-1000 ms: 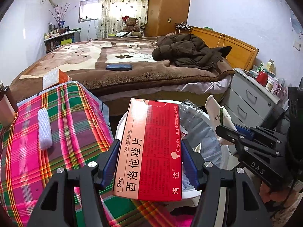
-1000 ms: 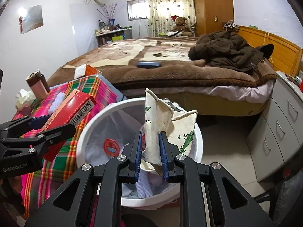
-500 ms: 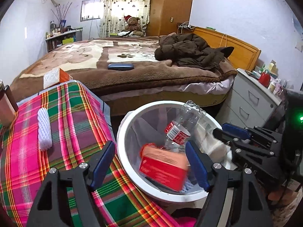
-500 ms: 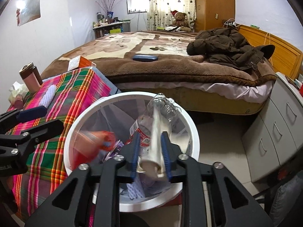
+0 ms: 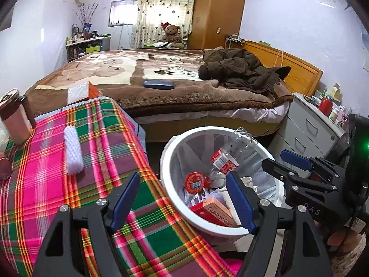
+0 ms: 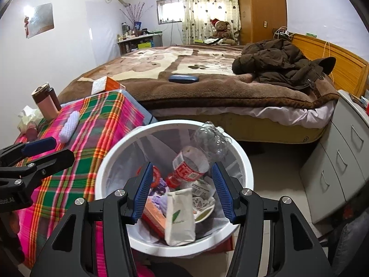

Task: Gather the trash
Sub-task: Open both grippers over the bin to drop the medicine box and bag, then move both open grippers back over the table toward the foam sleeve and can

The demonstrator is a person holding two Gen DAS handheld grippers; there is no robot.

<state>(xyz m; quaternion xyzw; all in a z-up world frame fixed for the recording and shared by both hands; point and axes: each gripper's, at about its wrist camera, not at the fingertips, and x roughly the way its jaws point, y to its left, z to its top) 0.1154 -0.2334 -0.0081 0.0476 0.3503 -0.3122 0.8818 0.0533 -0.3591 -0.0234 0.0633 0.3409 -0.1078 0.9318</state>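
A white trash bin stands on the floor beside the plaid table. In it lie a red medicine box, a clear plastic bottle, a white paper pouch and a round red lid. My left gripper is open and empty over the table edge and the bin's near rim. My right gripper is open and empty just above the bin. A white mesh foam sleeve lies on the plaid tablecloth.
A brown and pink flask and crumpled tissue stand at the table's far left. An orange tissue box sits at its back. A bed with a brown coat lies beyond; grey drawers stand right.
Both grippers opened. The red medicine box dropped from my left gripper into the bin, and the white paper pouch dropped from my right gripper into the bin.
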